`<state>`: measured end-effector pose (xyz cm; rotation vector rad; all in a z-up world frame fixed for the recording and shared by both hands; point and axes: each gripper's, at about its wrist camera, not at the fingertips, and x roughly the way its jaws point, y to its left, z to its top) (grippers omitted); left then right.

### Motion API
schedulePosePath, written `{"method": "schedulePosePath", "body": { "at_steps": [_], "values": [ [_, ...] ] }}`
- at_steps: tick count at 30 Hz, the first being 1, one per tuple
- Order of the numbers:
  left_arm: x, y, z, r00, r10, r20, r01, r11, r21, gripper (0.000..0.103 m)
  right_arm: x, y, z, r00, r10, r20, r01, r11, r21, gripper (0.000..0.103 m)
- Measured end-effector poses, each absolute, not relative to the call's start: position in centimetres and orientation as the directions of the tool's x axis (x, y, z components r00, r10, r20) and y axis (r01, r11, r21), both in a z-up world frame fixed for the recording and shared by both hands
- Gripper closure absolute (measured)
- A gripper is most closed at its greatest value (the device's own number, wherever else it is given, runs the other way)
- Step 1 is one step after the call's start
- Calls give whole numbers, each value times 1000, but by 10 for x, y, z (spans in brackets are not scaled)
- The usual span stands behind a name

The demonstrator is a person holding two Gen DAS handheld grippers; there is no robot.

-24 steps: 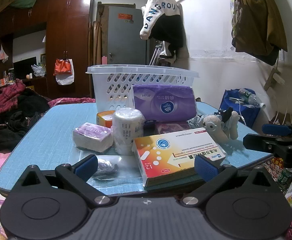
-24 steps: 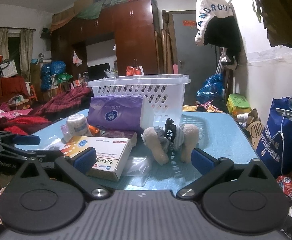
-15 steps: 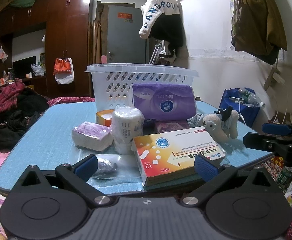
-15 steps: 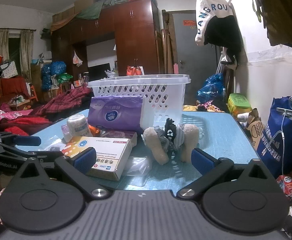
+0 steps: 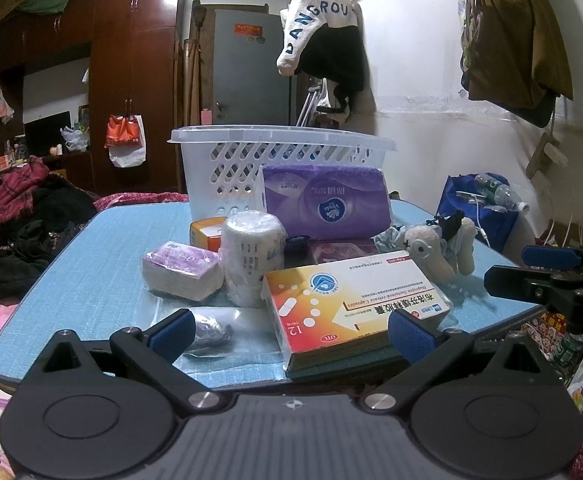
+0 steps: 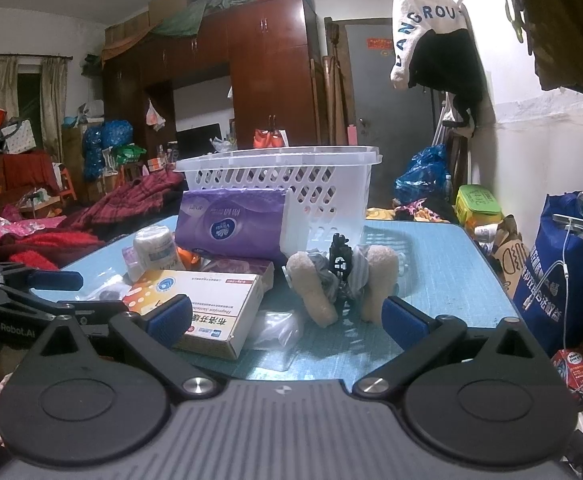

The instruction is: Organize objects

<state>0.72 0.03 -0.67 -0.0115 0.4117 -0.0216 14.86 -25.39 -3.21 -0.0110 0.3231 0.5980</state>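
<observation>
White plastic basket (image 5: 227, 168): we see it standing at the far side of the blue worktop (image 5: 91, 264); through its slotted wall we make out nothing lying inside, though its floor is hidden from us.
Progress: we judge the organizing as barely begun, since every loose item we can see lies on the worktop outside the basket.
Purple tissue pack (image 5: 325, 204): it leans against the near wall of the basket, not in it.
Medicine box (image 5: 351, 304): orange and white, it lies flat at the near edge, closest to us.
Gauze roll (image 5: 251, 256): it stands upright just left of the medicine box, with a small purple tissue packet (image 5: 181, 270) beside it on the left and an orange box (image 5: 207, 232) behind.
Plush toy (image 6: 343, 280): it lies on the right of the pile, near the basket's right corner.
Clear bag (image 5: 211, 328): it lies flat at the near left, with a small dark thing inside.
Left gripper (image 5: 291, 330): our jaws stand wide open and hold nothing; they hover short of the medicine box and the clear bag, touching neither as far as we can tell.
Right gripper (image 6: 287, 318): our jaws are likewise spread wide and empty, with the plush toy ahead between them, apart from both pads.
Left to do: we judge that all the items remain to be moved.
</observation>
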Motion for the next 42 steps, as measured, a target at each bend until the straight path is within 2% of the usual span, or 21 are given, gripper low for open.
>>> {"method": "schedulePosePath", "body": {
  "at_steps": [42],
  "values": [
    [8, -3, -11, 912, -36, -409, 32, 999, -16, 0, 148, -252, -33, 775, 551, -309, -557, 827, 78, 0]
  ]
}}
